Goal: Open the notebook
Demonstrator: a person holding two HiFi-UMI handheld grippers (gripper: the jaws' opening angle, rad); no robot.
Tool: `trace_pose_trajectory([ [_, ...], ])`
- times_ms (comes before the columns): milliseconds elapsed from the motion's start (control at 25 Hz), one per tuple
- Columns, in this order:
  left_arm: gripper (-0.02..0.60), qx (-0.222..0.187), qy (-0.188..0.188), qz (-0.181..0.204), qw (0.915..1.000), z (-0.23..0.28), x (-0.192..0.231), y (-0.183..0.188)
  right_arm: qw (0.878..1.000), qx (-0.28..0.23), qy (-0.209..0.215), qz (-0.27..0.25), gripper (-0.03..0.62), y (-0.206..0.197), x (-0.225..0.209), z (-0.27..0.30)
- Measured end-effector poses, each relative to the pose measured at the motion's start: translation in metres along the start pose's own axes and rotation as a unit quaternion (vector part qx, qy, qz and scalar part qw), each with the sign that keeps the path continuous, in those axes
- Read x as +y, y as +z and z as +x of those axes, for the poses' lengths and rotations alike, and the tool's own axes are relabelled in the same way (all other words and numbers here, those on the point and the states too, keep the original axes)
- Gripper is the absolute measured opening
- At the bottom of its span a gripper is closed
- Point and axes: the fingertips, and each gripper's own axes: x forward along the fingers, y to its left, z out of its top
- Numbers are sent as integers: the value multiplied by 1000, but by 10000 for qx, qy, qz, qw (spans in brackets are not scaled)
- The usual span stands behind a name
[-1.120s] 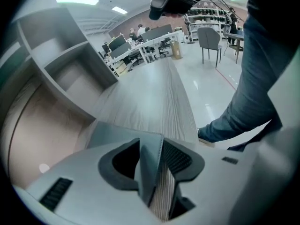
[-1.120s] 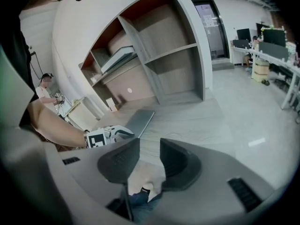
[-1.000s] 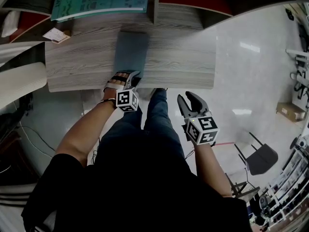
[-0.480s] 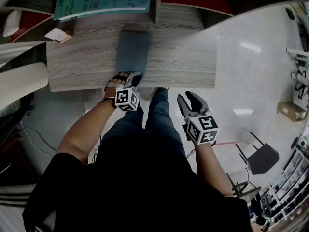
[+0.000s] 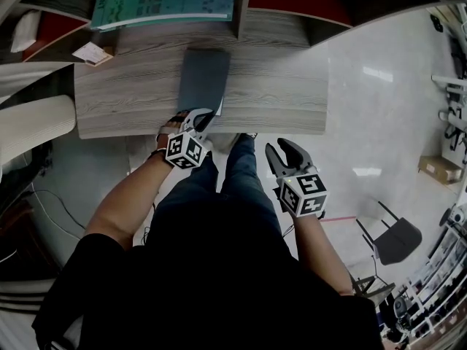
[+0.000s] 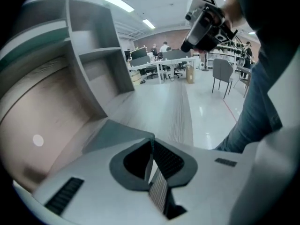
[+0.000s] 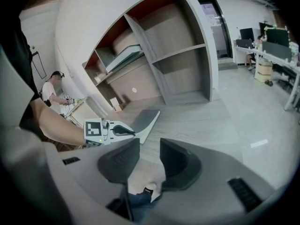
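Now, notebook (image 5: 203, 79): grey, lying on the desk (image 5: 284, 97), its near end at the front edge, within reach for opening.
Left gripper (image 5: 206, 115): jaws have just been closing and are now pinched together on a thin sheet, the cover (image 7: 143, 118), at its near corner. This looks like the grip for peeling it back.
Cover: near corner raised off the desk, pale underside showing in the right gripper view.
Right gripper (image 5: 281, 148): jaws apart, empty, held off the desk over the lap, probably in reserve.
Hidden: the left gripper covers the pinched corner from above. I cannot tell whether pages are caught with the cover.
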Motion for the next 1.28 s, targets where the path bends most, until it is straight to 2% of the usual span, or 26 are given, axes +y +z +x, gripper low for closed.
trace_pose_trajectory([
  [280, 26, -475, 210, -909, 9945, -29, 21, 6, 10000, -21, 14, -96, 138, 7, 9, 1],
  [480, 25, -712, 392, -1651, 9829, -51, 33, 2, 9998, -35, 53, -191, 138, 11, 18, 1],
  [600, 25, -896, 517, -2202, 9700, -65, 43, -1, 9996, -32, 73, -255, 138, 13, 24, 2],
  [720, 23, -1086, 705, -2767, 9522, -79, 55, -5, 9995, -40, 82, -317, 138, 16, 28, 1],
  [800, 23, -1224, 845, -3149, 9374, -88, 63, -9, 9993, -47, 83, -351, 138, 17, 30, 0],
  [1000, 23, -1489, 1180, -4133, 8906, -111, 81, -28, 9990, -59, 92, -435, 138, 19, 35, -2],
  [1160, 23, -1619, 1471, -4866, 8458, -132, 96, -50, 9988, -51, 110, -476, 138, 19, 40, -1],
  [1200, 23, -1636, 1531, -4978, 8379, -136, 99, -54, 9988, -47, 113, -485, 138, 19, 41, -1],
  [1280, 21, -1634, 1620, -5109, 8283, -142, 103, -64, 9986, -39, 122, -506, 138, 19, 43, 0],
])
